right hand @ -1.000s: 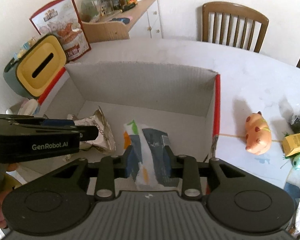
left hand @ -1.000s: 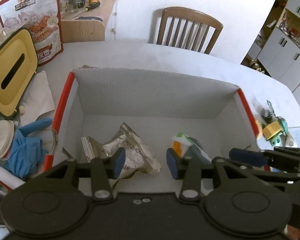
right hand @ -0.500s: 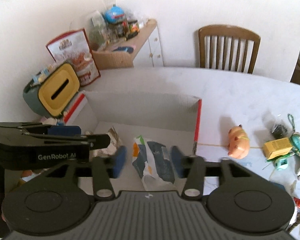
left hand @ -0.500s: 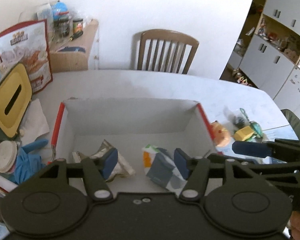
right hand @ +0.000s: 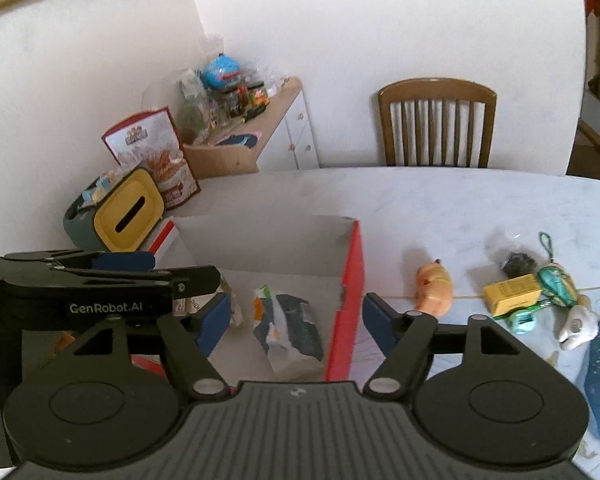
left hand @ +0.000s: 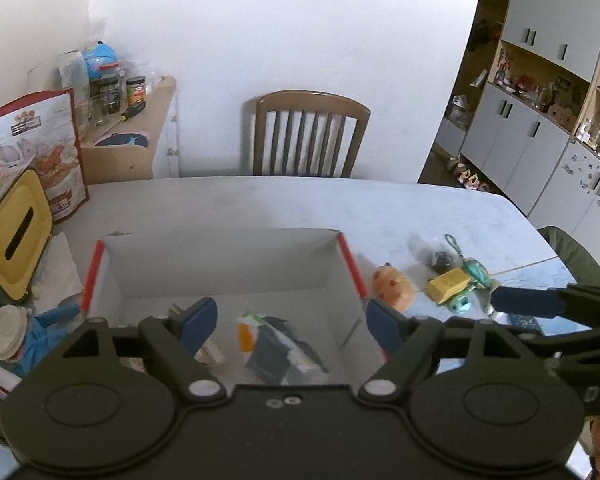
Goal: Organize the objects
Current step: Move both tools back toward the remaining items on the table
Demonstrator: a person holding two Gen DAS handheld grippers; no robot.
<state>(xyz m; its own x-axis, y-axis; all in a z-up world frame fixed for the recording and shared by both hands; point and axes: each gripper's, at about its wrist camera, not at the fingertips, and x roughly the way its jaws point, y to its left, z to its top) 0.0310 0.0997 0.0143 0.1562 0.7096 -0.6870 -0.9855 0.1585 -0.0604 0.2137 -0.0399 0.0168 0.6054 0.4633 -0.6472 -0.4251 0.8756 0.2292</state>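
An open cardboard box (left hand: pixel 224 264) with red edges sits on the white table; it also shows in the right wrist view (right hand: pixel 350 272). Inside lie a white, orange and dark packet (left hand: pixel 276 348) (right hand: pixel 288 324) and a crumpled silver wrapper (left hand: pixel 210 350) (right hand: pixel 228 304). My left gripper (left hand: pixel 292 324) is open and empty, high above the box. My right gripper (right hand: pixel 296 320) is open and empty, above the box's right wall. To the right of the box lie an orange pig toy (left hand: pixel 394 290) (right hand: pixel 434 290) and a yellow box (left hand: pixel 448 286) (right hand: pixel 512 288).
A yellow-lidded tissue holder (left hand: pixel 14 240) and a snack bag (left hand: pixel 40 152) stand at the left. A blue glove (left hand: pixel 40 328) lies by the box. Small toys (right hand: pixel 556 280) and a white figurine (right hand: pixel 576 326) lie at the right. A wooden chair (left hand: pixel 308 136) stands behind the table.
Both grippers have risen and pulled back from the box and opened wider. The right gripper has let go of the packet, which now lies in the box.
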